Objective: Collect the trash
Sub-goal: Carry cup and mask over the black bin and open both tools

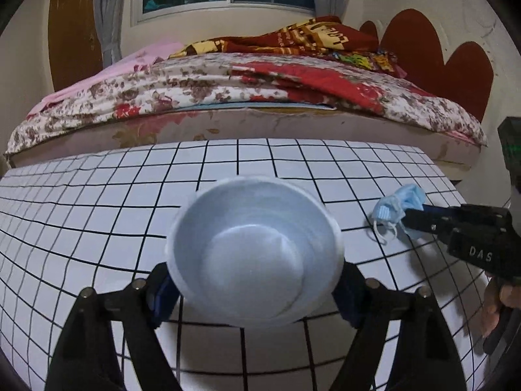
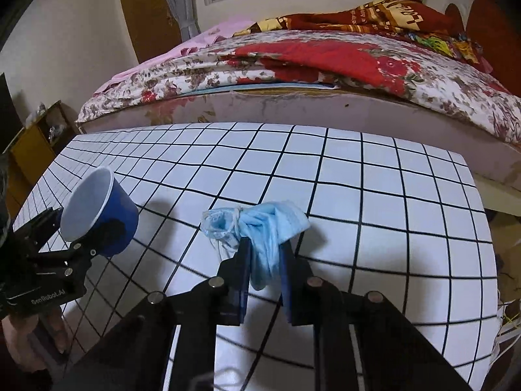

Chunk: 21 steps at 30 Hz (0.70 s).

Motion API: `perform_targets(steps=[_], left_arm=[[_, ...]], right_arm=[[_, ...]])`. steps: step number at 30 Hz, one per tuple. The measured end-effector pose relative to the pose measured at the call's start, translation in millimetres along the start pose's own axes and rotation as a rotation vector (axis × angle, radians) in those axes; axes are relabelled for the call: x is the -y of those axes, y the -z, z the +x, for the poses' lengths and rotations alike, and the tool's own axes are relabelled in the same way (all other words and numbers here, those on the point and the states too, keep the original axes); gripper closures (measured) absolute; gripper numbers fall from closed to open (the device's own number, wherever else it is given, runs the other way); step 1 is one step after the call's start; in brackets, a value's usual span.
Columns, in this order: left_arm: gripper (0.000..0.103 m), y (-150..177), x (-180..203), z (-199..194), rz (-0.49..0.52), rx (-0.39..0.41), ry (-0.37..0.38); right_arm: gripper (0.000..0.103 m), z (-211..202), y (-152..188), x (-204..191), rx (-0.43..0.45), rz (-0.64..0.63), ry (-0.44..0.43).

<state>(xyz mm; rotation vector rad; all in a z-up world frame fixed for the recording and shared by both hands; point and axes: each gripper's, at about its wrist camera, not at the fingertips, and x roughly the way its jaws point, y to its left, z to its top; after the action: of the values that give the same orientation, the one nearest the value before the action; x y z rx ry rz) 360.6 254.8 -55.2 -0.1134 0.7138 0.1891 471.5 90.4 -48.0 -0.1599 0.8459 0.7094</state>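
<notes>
A paper cup (image 1: 254, 251), blue outside and white inside, sits tilted between the pads of my left gripper (image 1: 255, 288), which is shut on it; its empty mouth faces the left wrist camera. In the right wrist view the same cup (image 2: 97, 211) hangs at the left in the left gripper (image 2: 65, 244), above the table. A crumpled light-blue face mask (image 2: 260, 228) is pinched between the pads of my right gripper (image 2: 265, 264), which is shut on it. From the left wrist camera, the mask (image 1: 397, 208) and right gripper (image 1: 410, 218) appear at the right, just over the table.
The table (image 2: 374, 195) is white with a black grid. Behind it stands a bed (image 1: 244, 97) with floral and red covers. A wooden shelf (image 2: 35, 137) is at the far left. A hand (image 1: 498, 303) holds the right gripper's handle.
</notes>
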Motion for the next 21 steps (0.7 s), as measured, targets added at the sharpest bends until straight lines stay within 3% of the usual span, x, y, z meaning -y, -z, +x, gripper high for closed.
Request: perform_targets(steps=[5,11,21], left_arm=[[0.024,4.6,0.2,-10.1,0.011,0.008,0.004],[0.024,14.4,12.0,-42.4,0.043,0.037,0.015],[0.024,33.2,59.1,-131.7,0.13,0.111,0.075]], right_arm=[[0.086,-19.3,10.0,-0.9,0.043,0.005,0.004],[0.086,-70.9,31.7,-5.9,0.11,-0.014,0.021],[0.086,-179.9,86.2,-0.7,0.218,0.021,0.084]])
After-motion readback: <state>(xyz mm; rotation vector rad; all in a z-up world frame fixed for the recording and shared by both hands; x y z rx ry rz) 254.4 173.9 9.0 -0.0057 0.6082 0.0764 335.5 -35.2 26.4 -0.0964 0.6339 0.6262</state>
